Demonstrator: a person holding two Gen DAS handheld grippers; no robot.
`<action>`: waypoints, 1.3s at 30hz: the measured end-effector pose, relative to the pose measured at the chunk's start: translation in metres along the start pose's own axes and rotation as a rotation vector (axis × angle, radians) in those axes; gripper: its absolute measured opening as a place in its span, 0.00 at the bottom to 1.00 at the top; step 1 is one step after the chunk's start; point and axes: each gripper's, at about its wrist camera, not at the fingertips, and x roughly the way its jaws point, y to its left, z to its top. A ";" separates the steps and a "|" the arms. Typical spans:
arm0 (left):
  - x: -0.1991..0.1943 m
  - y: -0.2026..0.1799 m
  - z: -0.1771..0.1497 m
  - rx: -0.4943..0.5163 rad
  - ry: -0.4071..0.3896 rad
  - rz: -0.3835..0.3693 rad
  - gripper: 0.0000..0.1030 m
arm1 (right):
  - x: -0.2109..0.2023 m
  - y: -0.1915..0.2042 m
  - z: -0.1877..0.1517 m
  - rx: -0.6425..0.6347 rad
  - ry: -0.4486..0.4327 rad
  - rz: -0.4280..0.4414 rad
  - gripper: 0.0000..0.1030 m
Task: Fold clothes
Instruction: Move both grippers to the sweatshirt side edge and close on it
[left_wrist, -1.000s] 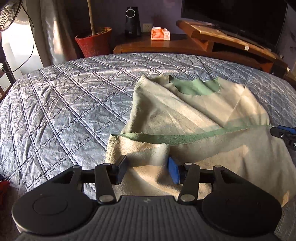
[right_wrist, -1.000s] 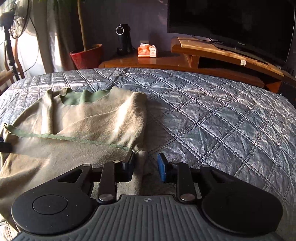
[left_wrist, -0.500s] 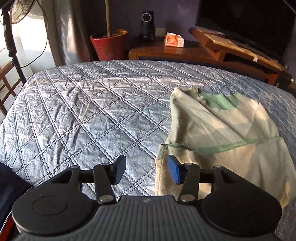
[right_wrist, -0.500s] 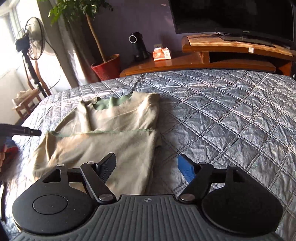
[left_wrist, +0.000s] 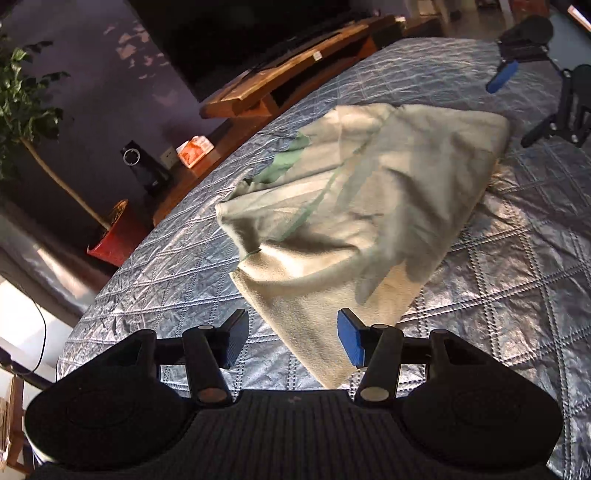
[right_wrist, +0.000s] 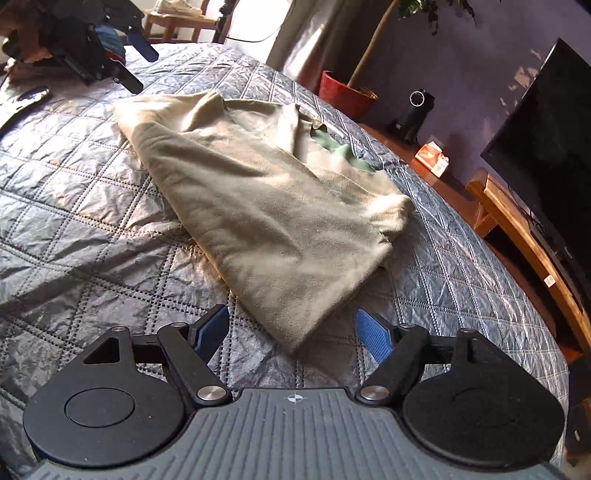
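A beige sweatshirt (left_wrist: 369, 206) with a green collar lies folded on the silver quilted bedspread (left_wrist: 166, 266). My left gripper (left_wrist: 291, 336) hovers just short of the garment's near corner. Its jaws are opening, and the cloth lies below them untouched. From the opposite side, the right wrist view shows the same sweatshirt (right_wrist: 258, 206) with my right gripper (right_wrist: 290, 330) wide open before another corner, nothing between its pads. Each gripper also shows in the other's view: the right gripper (left_wrist: 517, 62) beyond the garment, the left gripper (right_wrist: 122, 55) at the bed's far side.
A wooden TV stand (left_wrist: 295, 85) with a dark screen (right_wrist: 546, 155), a red plant pot (left_wrist: 118, 240), a black device (right_wrist: 413, 110) and an orange tissue box (left_wrist: 195, 147) line one side of the bed. A wooden chair (right_wrist: 177, 18) stands beyond the bed. Bare bedspread (right_wrist: 92, 206) surrounds the garment.
Both grippers have let go of the folded hem and drawn back to opposite ends of the garment, each rolling so its view tilts. The right jaws have spread wide.
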 end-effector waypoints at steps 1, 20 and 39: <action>0.000 -0.007 0.000 0.042 -0.010 -0.006 0.50 | 0.002 0.003 -0.001 -0.038 0.010 -0.001 0.79; 0.016 -0.018 -0.020 0.400 -0.019 0.015 0.93 | 0.025 0.008 0.003 -0.283 -0.104 -0.072 0.87; 0.016 -0.040 -0.018 0.464 0.063 -0.034 0.12 | 0.026 0.031 0.000 -0.408 -0.162 -0.141 0.80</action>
